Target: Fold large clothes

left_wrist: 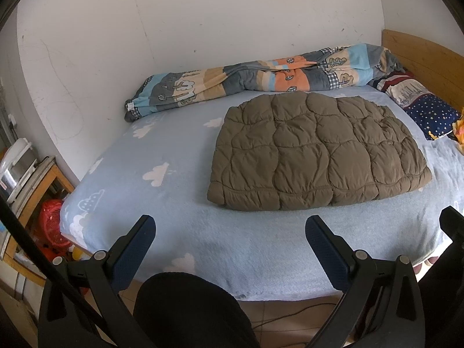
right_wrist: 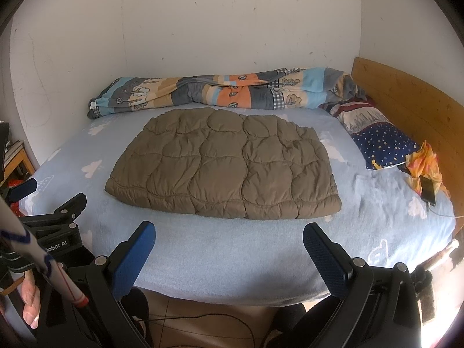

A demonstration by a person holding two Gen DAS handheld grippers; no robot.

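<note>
Olive quilted puffy jacket (left_wrist: 316, 150) folded into rough rectangle, lies flat mid-bed on fleecy blue cloud-print sheet (left_wrist: 179, 203). Left gripper (left_wrist: 230, 229) and right gripper (right_wrist: 229, 233) both spread wide, empty, at bed's near edge. Patchwork duvet (right_wrist: 220, 92) bunched along wall.

Folded olive quilted jacket (right_wrist: 223, 163) flat on bed (right_wrist: 261, 249), right gripper (right_wrist: 229, 237) jaws apart
</note>
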